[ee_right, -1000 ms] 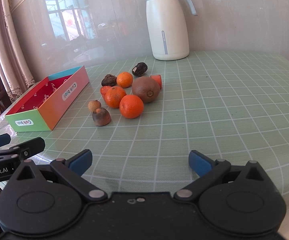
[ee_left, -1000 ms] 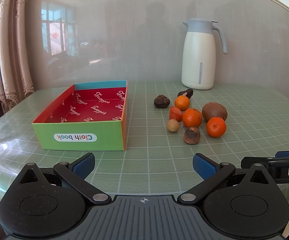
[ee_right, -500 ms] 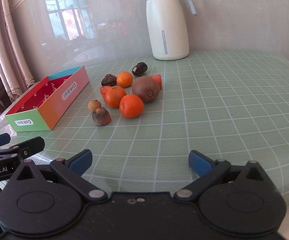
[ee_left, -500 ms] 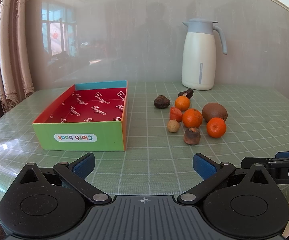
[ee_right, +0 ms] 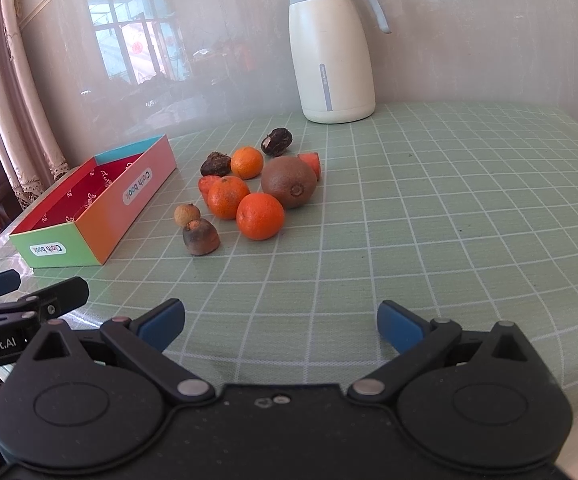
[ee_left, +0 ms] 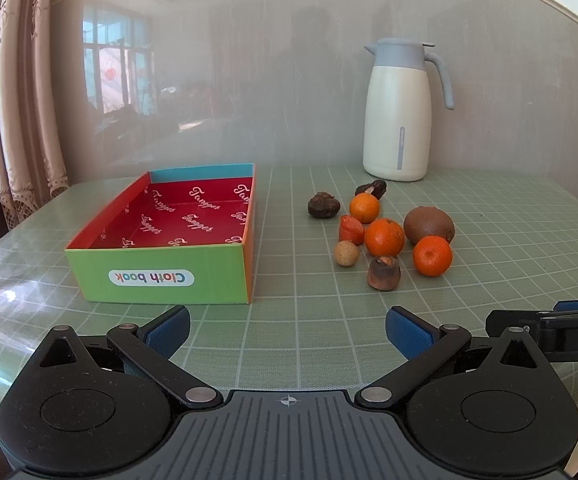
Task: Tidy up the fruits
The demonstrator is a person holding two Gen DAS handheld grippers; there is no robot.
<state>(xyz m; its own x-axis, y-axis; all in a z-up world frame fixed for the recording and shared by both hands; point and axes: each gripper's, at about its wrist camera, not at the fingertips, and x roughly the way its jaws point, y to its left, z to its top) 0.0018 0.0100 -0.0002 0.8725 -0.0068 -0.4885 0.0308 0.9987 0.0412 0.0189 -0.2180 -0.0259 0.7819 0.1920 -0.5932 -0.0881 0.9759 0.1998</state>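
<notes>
Hovering spread wide and empty, each hand-held gripper (ee_left: 287, 326) (ee_right: 281, 322) faces fruits (ee_left: 383, 237) beside the box (ee_left: 157, 268).

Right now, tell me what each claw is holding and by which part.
Nothing is held. The left claw and the right claw are both open above the table, short of the fruits.

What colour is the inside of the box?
Red with white curly writing, inside the box. The left wrist view shows it best.
</notes>
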